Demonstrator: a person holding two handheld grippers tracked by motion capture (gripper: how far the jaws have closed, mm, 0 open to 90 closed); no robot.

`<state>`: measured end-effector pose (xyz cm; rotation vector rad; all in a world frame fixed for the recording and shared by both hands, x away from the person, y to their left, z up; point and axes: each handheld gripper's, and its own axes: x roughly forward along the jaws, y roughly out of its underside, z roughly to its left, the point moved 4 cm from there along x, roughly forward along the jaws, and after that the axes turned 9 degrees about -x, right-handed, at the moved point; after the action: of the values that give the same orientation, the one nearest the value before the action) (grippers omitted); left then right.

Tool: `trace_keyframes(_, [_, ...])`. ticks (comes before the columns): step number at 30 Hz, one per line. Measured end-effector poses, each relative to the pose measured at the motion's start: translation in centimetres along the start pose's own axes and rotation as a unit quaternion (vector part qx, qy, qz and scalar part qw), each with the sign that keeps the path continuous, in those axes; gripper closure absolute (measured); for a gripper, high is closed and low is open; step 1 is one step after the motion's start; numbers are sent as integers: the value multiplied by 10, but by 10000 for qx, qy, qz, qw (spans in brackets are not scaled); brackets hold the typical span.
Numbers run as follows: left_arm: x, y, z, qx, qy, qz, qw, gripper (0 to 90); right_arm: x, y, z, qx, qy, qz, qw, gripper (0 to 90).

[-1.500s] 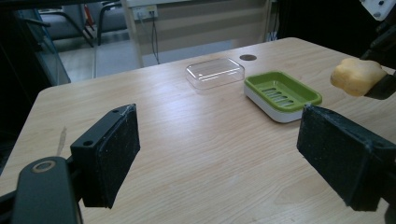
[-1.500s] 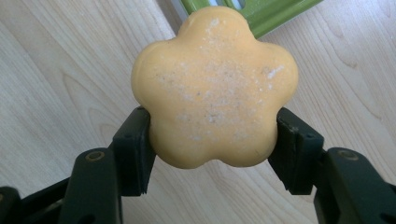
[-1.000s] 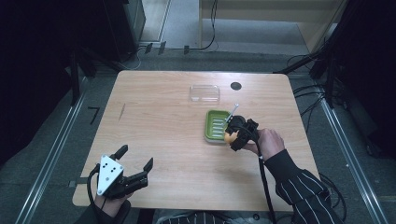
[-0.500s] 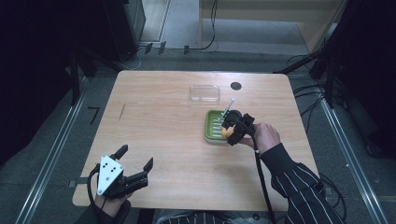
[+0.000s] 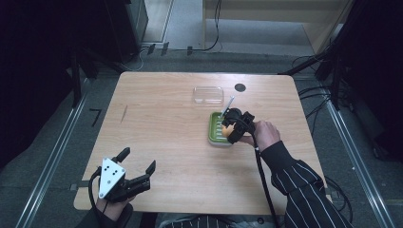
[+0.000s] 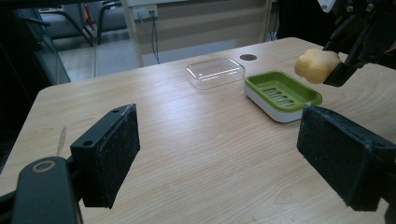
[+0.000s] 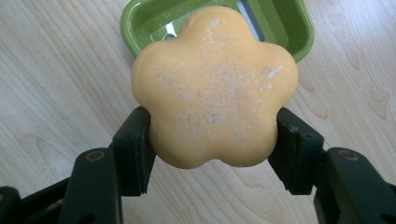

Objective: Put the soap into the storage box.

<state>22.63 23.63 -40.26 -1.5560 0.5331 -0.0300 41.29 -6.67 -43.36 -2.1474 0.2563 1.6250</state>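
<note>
A yellow flower-shaped soap (image 7: pixel 212 86) is clamped between the jaws of my right gripper (image 7: pixel 214 140), which is shut on it. In the high view the right gripper (image 5: pixel 231 129) holds the soap (image 5: pixel 226 129) just above the green soap dish (image 5: pixel 216 131) at the table's right middle. The left gripper view shows the soap (image 6: pixel 316 65) hanging over the dish (image 6: pixel 281 94). My left gripper (image 5: pixel 138 166) stands open near the front left edge, nothing between its pads (image 6: pixel 112 151).
A clear plastic lid (image 5: pixel 208 94) lies behind the dish, near the far edge. A small dark round hole (image 5: pixel 240 87) sits in the table (image 5: pixel 161 123) to the lid's right. A cable trails from the right gripper along the striped sleeve (image 5: pixel 304 190).
My right gripper has carried the soap a little toward the far side, from the dish's near right edge to over the dish. The left gripper has stayed put.
</note>
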Motion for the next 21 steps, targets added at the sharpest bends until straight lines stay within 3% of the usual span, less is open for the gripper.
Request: trace_keyframes(21, [0, 0, 0, 2, 3, 7, 10000, 137, 18, -14, -11, 76, -38, 9, 10000, 397])
